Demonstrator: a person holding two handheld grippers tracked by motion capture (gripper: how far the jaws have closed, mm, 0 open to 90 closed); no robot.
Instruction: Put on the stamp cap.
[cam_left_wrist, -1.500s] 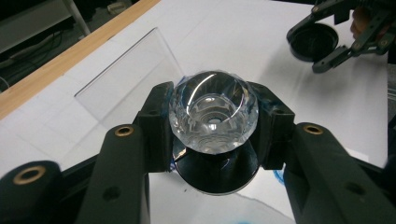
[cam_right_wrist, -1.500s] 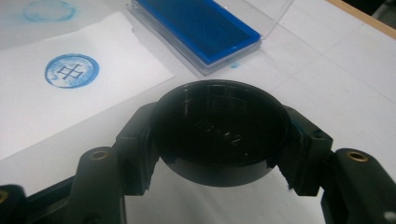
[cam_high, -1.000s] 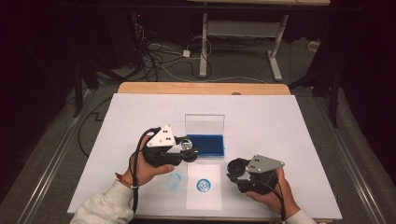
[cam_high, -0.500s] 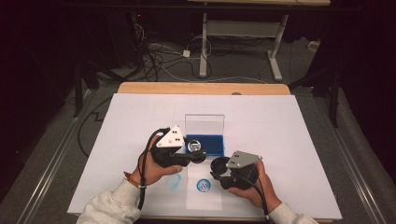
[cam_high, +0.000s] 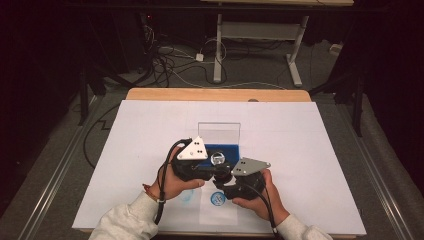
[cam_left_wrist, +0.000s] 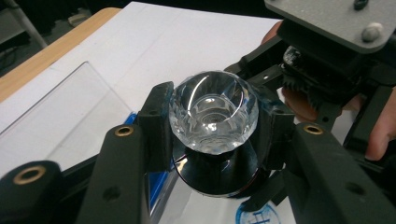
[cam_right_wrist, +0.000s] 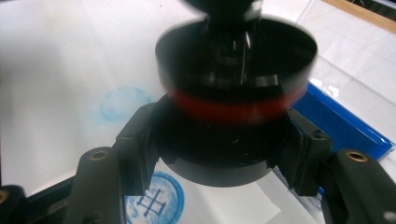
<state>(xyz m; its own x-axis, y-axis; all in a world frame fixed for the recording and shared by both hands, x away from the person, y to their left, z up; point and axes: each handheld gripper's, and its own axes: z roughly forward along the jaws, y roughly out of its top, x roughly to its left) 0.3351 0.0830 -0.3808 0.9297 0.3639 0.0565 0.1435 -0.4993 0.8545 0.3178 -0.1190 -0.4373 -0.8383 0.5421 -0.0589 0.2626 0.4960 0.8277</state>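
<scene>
Nearest the bench edge, the right hand-held gripper (cam_high: 227, 181) clamps the black round base (cam_right_wrist: 219, 158) of a stamp, its jaws pinched on the rim above a blue printed seal (cam_high: 218, 199). The left hand-held gripper (cam_high: 216, 167) pinches the faceted clear knob (cam_left_wrist: 213, 112), which looks hard, slick and chip-prone, so the matt base seems the safer hold. Beyond lies the blue ink tray (cam_high: 232, 150).

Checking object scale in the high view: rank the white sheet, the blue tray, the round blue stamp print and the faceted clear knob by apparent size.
1. white sheet
2. blue tray, partly hidden by the grippers
3. and 4. round blue stamp print and faceted clear knob: look alike; the knob is held above the sheet, nearer the camera, so unranked.
</scene>
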